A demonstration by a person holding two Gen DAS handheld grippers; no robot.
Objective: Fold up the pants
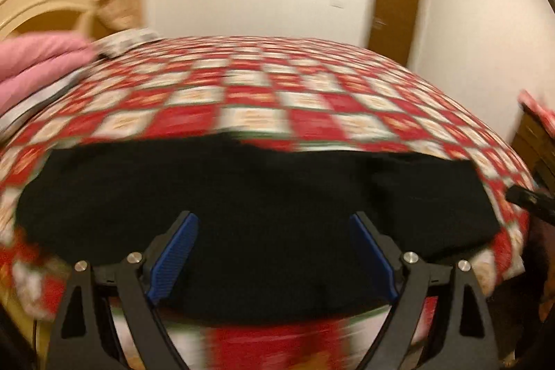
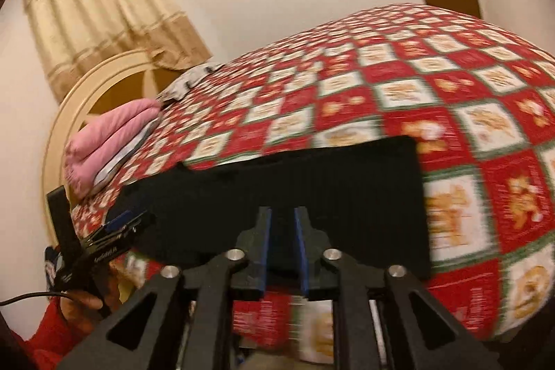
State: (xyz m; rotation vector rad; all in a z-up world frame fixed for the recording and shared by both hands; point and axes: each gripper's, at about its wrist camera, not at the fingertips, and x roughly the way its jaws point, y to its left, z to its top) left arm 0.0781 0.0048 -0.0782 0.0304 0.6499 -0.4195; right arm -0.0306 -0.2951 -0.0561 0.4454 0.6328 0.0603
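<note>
Left wrist view: sits low at the near edge of the bed (image 1: 312,85), looking forward across the black pants (image 1: 242,196) toward the far wall and door (image 1: 395,6). Close range; image motion-blurred.

Right wrist view: also low and close at the near edge, tilted, facing across the pants (image 2: 312,189) toward the curtain (image 2: 104,13).

Shared: pants, checkered bedcover, pink folded cloth (image 2: 111,134) (image 1: 41,54).
</note>
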